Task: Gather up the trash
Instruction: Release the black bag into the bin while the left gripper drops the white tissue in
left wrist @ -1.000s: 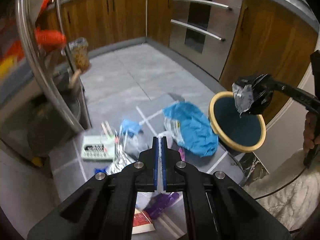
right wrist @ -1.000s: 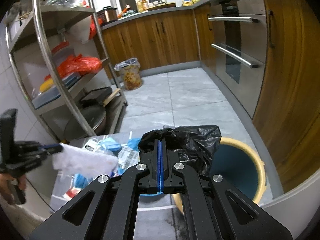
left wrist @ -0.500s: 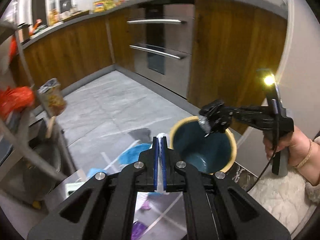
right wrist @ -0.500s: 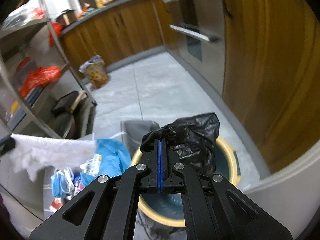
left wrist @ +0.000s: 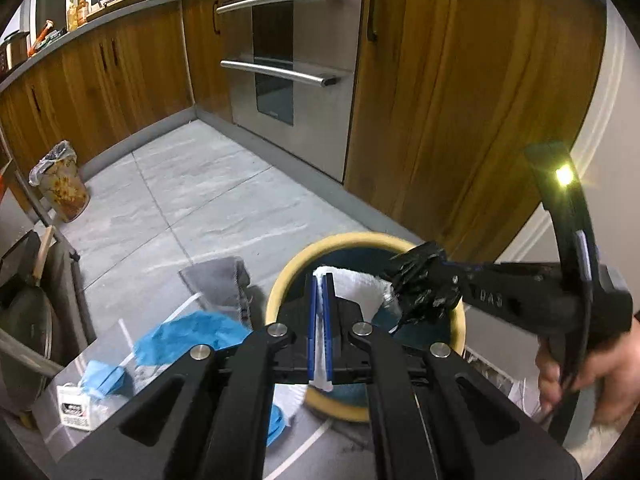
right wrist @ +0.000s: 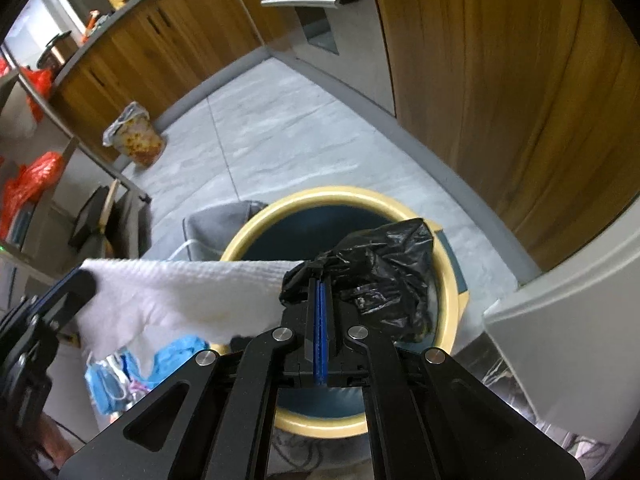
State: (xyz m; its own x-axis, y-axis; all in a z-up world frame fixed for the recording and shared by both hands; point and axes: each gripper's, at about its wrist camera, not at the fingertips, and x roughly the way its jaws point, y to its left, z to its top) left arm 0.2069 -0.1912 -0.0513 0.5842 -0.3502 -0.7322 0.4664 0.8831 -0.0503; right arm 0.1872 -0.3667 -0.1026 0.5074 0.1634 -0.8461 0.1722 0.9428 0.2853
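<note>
A round bin (left wrist: 288, 276) (right wrist: 448, 280) with a yellow rim and dark blue inside stands on the grey floor. My left gripper (left wrist: 322, 278) is shut on a white paper towel (left wrist: 360, 286) (right wrist: 180, 292) that hangs over the bin's mouth. My right gripper (right wrist: 320, 280) is shut on a crumpled black plastic bag (right wrist: 380, 264) (left wrist: 424, 280), also held above the bin. In the left wrist view the right gripper comes in from the right, held by a hand (left wrist: 592, 368).
Left of the bin on a low surface lie a blue plastic bag (left wrist: 188, 340), blue face masks (right wrist: 108, 380) and a small white box (left wrist: 74, 406). A grey cloth (left wrist: 220, 284) lies on the floor. Behind are wooden cabinets (left wrist: 460, 100), an oven (left wrist: 280, 60) and a patterned wastebasket (left wrist: 60, 188).
Both grippers have swung from the littered surface to above the bin, carrying the towel and the black bag. The right gripper has tilted further down.
</note>
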